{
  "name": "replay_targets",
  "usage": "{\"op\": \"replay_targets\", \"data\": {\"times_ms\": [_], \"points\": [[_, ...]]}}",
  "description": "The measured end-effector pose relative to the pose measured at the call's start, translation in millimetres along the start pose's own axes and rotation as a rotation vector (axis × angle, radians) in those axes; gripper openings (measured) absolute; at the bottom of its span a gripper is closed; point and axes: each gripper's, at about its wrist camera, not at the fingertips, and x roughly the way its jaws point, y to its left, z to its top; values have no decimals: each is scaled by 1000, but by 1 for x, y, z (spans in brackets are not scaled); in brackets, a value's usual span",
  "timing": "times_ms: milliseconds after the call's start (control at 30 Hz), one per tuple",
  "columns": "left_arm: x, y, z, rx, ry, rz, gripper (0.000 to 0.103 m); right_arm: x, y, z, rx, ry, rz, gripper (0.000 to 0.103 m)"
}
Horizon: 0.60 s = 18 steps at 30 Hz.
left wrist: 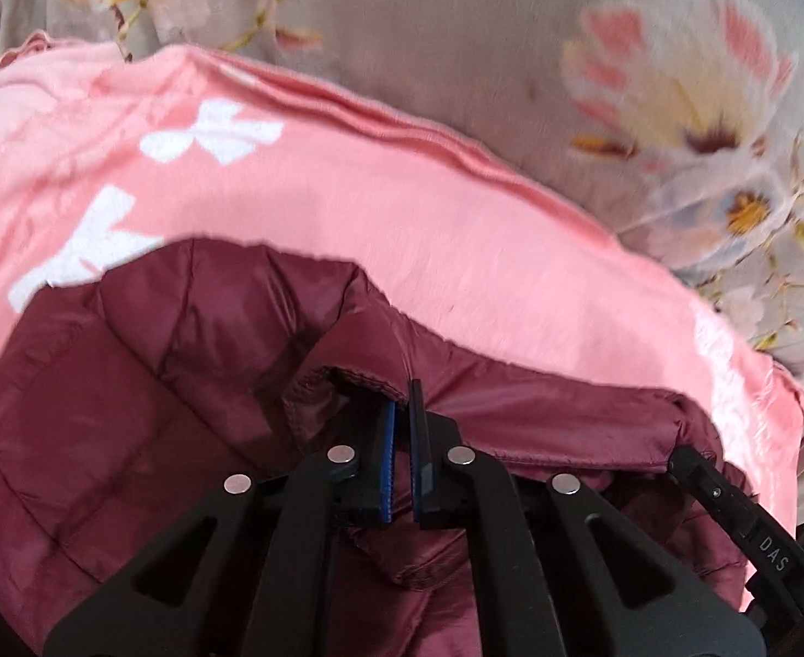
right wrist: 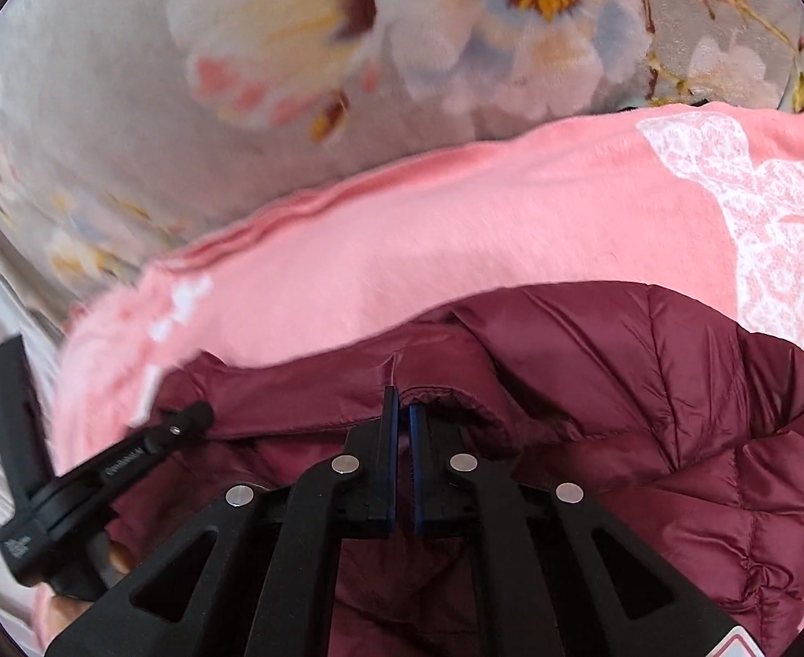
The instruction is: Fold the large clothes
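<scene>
Jacket edge pinched by both tongs, left tongs and right tongs clamped; next, carry it over evenly across the pink blanket

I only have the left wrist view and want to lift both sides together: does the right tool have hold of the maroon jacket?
Observer: Yes. The right tool is shut on the edge of the maroon jacket.
Operator: Is that the same edge as mine?
Observer: It looks so. In the right wrist view the left tool has its tip at the same folded rim, off to the left.
Operator: What lies past the jacket on that side?
Observer: The pink cloth, with a white lace-like print towards its right.
</scene>
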Motion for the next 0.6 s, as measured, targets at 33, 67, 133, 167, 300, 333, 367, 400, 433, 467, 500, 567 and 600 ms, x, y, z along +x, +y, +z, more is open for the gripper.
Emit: {"op": "replay_targets", "data": {"times_ms": [33,67,133,167,300,333,367,400,433,467,500,567,600], "points": [[0,4,-2,-1,5,3,3,6,-1,-2,-6,21,-17,3],[3,5,-4,1,10,9,3,10,-3,-5,-10,37,-28,3],[8,6,-7,5,21,18,3,20,-8,-10,-2,71,-38,3],[9,7,-9,7,25,21,3,23,-9,-11,0,78,-39,2],[16,5,-13,25,31,42,4,28,-8,-16,-11,91,-56,2],[16,4,-15,33,28,48,4,30,-7,-17,-20,91,-66,2],[16,3,-16,40,27,53,4,31,-6,-18,-29,90,-74,2],[17,2,-17,47,23,59,4,31,-5,-20,-41,87,-85,2],[17,2,-18,51,21,60,4,32,-4,-20,-47,83,-94,0],[18,2,-18,56,18,62,4,33,-3,-21,-53,76,-101,0],[19,2,-19,63,14,66,4,33,-3,-21,-56,72,-105,0],[21,-1,-20,75,11,76,4,35,0,-23,-68,61,-120,0],[22,-2,-20,83,11,82,4,35,1,-23,-75,57,-126,0]]}}
